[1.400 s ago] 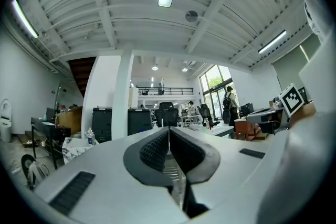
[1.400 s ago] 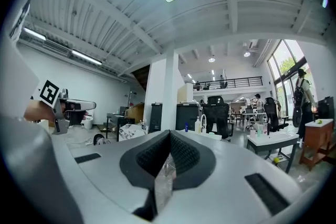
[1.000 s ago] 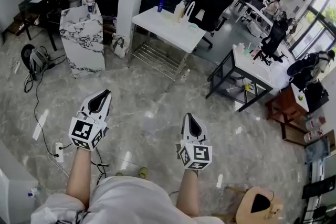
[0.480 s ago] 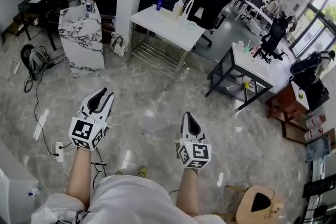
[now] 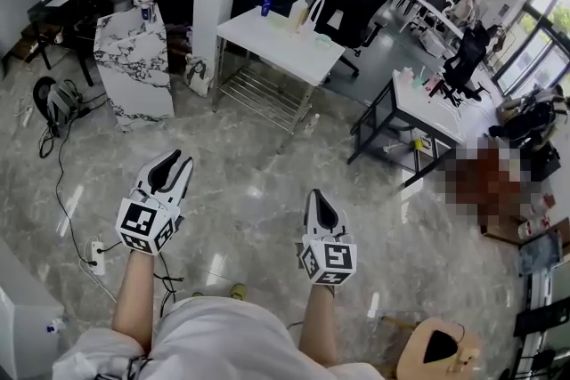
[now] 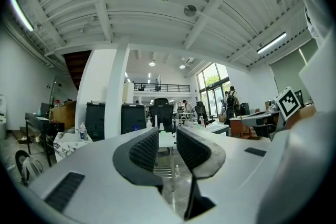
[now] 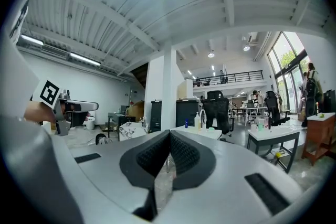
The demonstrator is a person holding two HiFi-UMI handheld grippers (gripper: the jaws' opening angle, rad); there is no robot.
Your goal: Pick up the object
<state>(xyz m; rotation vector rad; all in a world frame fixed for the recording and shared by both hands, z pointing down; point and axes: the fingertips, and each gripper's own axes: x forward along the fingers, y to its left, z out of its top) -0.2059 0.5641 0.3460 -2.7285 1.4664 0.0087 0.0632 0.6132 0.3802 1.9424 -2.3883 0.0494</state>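
I hold both grippers out over a marble floor, far from any furniture. My left gripper [image 5: 173, 161] [image 6: 167, 140] is open by a narrow gap, with nothing between its ribbed pads [image 6: 145, 149]. My right gripper [image 5: 318, 198] [image 7: 169, 140] is shut, pads pressed together on nothing. Ahead stands a white table [image 5: 287, 47] [image 7: 201, 131] that carries a blue bottle [image 5: 266, 5], a white pump bottle [image 5: 297, 12] and a few small items. Which thing is the object, I cannot tell.
A marble pedestal [image 5: 134, 58] stands at the far left, with a backpack [image 5: 61, 101] and cables on the floor near it. A black-framed table [image 5: 426, 107] is at the right, office chairs behind. A power strip [image 5: 100, 255] and a wooden stool [image 5: 435, 350] lie near my feet.
The left gripper's jaws have parted slightly since a second ago. The view has drifted a little; the right gripper stays shut in place.
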